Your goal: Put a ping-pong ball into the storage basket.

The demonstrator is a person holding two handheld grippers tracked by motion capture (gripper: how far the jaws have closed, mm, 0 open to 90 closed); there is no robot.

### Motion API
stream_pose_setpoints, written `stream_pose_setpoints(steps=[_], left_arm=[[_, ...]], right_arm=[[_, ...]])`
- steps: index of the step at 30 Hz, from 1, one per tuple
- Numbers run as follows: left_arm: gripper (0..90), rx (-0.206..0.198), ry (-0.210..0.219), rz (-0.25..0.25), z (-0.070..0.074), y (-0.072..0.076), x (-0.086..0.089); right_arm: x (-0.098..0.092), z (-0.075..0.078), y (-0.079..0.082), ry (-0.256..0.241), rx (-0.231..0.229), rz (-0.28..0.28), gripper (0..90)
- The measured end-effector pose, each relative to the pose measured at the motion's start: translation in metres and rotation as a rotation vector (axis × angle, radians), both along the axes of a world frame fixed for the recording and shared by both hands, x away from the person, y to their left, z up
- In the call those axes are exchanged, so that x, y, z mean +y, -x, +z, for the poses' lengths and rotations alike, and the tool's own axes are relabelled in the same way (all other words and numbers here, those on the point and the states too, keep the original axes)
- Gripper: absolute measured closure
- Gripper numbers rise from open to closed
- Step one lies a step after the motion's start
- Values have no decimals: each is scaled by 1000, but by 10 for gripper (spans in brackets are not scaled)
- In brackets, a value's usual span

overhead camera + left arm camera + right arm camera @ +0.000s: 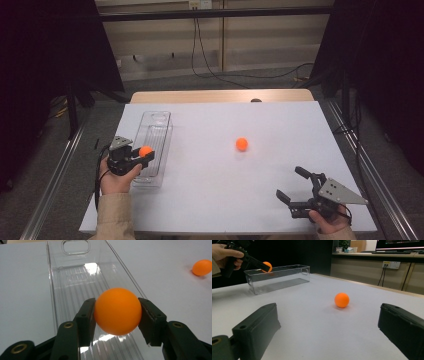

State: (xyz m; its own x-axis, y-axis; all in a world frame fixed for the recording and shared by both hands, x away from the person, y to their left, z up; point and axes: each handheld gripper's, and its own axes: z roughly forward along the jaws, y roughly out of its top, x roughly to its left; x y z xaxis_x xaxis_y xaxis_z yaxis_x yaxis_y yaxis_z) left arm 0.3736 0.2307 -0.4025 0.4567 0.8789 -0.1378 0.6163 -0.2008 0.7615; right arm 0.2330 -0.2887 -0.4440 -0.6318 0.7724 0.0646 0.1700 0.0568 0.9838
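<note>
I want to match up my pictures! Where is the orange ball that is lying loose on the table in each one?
High view: the loose ball lies mid-table, right of the clear bin.
Left gripper view: top right corner, right of the bin.
Right gripper view: center, between the open jaws, right of the bin.
Shared landmark: the clear bin, with the left hand-held gripper holding the other ball over it.

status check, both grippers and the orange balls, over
Left gripper shut on held ball, above clear bin. Right gripper open, empty. Second ball loose on table, path clear.
</note>
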Motion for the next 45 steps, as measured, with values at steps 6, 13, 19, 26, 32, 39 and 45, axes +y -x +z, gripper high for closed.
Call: stream_pose_setpoints(steps=[6,13,19,26,32,39,45], left_arm=[[508,2,-5,4,-1,0,0],[507,0,-9,9,-2,0,0],[485,-4,-13,20,-2,0,1],[457,-9,-7,22,0,1,-1],[411,-21,3,13,4,2,-5],[359,-26,24,-8,10,4,-11],[317,-31,31,-33,14,5,-18]], right_arm=[[0,0,0,0,0,0,24],[0,0,0,0,-1,0,24],[0,0,0,0,0,0,24],[0,0,0,0,0,-1,24],[0,0,0,0,0,-1,24],[0,0,0,1,0,1,24],[0,0,0,1,0,2,24]])
